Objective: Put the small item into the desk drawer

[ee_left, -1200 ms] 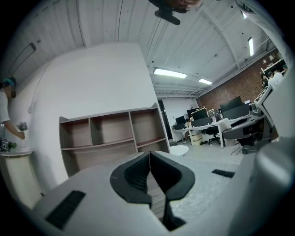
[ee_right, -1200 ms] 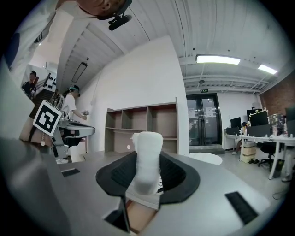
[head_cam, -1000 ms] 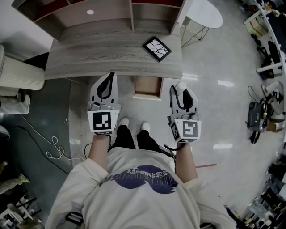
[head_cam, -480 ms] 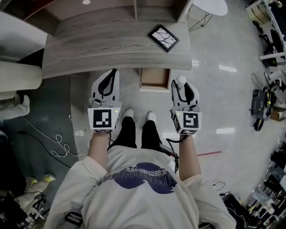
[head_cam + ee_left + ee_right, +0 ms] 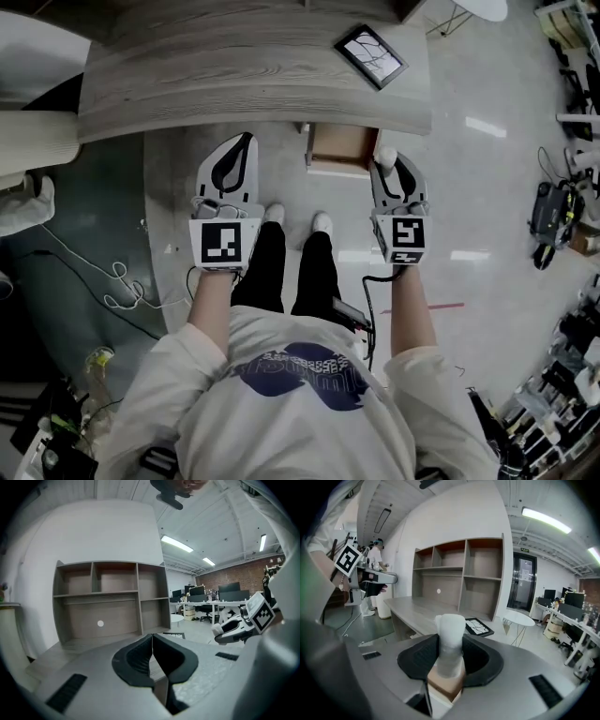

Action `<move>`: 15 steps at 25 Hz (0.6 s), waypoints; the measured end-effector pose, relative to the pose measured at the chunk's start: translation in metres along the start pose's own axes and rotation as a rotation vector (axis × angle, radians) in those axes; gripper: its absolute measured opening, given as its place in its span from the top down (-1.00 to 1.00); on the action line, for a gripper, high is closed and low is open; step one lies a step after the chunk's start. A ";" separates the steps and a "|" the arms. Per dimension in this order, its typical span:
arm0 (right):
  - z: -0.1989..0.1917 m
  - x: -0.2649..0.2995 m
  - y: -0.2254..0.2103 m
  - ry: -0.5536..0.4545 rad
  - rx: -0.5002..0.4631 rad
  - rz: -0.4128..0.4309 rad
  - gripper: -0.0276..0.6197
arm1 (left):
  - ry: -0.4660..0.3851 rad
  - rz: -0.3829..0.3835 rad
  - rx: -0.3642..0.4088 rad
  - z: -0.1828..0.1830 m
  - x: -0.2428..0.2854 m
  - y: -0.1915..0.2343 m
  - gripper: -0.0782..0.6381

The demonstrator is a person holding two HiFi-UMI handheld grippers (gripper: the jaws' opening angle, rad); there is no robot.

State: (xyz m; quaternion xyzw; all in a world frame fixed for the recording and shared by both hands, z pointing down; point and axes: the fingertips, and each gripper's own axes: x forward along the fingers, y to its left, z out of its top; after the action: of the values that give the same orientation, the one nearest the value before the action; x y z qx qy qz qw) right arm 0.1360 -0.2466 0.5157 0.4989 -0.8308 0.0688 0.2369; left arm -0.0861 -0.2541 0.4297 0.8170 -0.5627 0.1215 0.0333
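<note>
Pinched between right gripper [image 5: 449, 662] jaws — white item [image 5: 451, 630].

The right hand-held gripper [image 5: 450, 654] clamps a white cylindrical item [image 5: 451, 627] above the drawer [image 5: 444, 687].

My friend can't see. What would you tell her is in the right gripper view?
The right gripper is clamped on a small white item, held upright between its jaws. Under it shows the brown inside of an open drawer. Behind stand a grey wooden desk with shelves and a black-framed picture.
</note>
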 end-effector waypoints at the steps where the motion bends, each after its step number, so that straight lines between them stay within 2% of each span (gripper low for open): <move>1: -0.006 0.006 0.003 0.013 -0.011 0.011 0.49 | 0.001 -0.001 -0.006 -0.005 0.002 0.001 0.75; 11: -0.052 0.065 0.034 0.120 -0.179 0.140 0.49 | -0.002 0.014 -0.067 -0.045 0.020 0.011 0.75; 15: -0.076 0.085 0.042 0.184 -0.303 0.208 0.49 | -0.005 0.033 -0.084 -0.057 0.027 0.016 0.75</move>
State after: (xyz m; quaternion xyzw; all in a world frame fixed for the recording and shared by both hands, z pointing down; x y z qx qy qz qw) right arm 0.0913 -0.2675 0.6269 0.3608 -0.8535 0.0123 0.3758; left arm -0.1010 -0.2736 0.4900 0.8057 -0.5809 0.0963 0.0640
